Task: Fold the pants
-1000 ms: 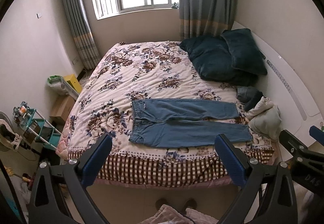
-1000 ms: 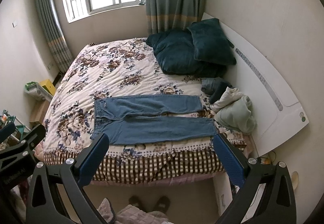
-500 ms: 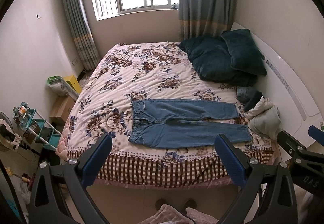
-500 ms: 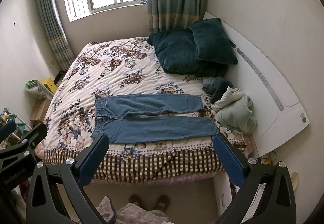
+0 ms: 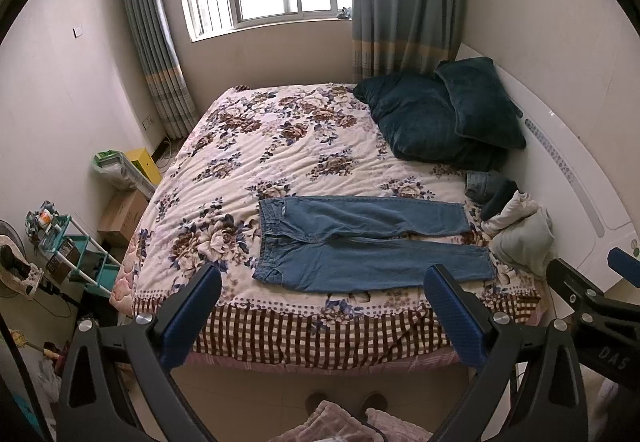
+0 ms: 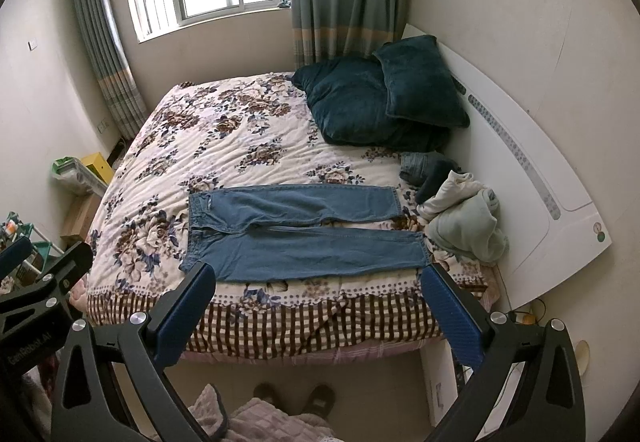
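Here jeans flat on bed; both claws wide, right claw cropped.

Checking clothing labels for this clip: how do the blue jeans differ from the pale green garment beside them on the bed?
The blue jeans lie spread flat, legs straight and side by side; the pale green garment is bunched in a heap. The jeans sit near the bed's front edge, mid-width; the green garment sits by the white headboard, past the leg hems. Both rest on the floral quilt, untouched by either gripper.
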`<move>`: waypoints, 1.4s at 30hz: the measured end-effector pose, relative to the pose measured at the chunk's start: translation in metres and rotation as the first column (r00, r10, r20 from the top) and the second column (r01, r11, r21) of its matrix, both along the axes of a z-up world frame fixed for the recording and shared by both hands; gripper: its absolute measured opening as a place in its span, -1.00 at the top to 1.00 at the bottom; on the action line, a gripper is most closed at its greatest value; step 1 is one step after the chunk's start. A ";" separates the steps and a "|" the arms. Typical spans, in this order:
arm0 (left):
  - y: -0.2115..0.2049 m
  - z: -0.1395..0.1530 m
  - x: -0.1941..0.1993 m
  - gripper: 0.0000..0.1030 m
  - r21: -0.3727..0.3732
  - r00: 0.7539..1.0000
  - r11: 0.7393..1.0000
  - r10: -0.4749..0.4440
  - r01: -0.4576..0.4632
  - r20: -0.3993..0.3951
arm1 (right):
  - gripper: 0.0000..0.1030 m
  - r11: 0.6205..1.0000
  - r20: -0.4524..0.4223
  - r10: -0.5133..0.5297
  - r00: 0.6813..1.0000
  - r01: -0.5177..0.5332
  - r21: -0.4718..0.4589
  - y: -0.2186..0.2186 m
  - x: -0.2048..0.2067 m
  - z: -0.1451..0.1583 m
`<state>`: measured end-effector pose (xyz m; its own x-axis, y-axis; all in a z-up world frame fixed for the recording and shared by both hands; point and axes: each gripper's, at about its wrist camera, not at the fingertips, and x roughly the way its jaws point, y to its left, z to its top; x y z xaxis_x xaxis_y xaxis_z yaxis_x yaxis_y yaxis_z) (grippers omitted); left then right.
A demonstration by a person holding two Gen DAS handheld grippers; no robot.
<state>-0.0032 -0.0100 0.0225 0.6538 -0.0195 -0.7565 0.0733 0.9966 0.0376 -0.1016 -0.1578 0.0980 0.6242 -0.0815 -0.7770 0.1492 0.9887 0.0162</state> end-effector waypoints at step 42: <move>-0.018 -0.106 0.095 -1.00 0.087 0.981 0.980 0.184 -0.178 -0.068 | -1.00 1.000 -0.045 0.011 0.999 -0.011 -0.012 -0.050 0.127 -0.108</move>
<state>0.0919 -0.0278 -0.0836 0.5819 0.1565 -0.7981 -0.1025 0.9876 0.1189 0.0252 -0.2076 -0.0100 0.5892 -0.0848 -0.8035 0.1388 0.9903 -0.0027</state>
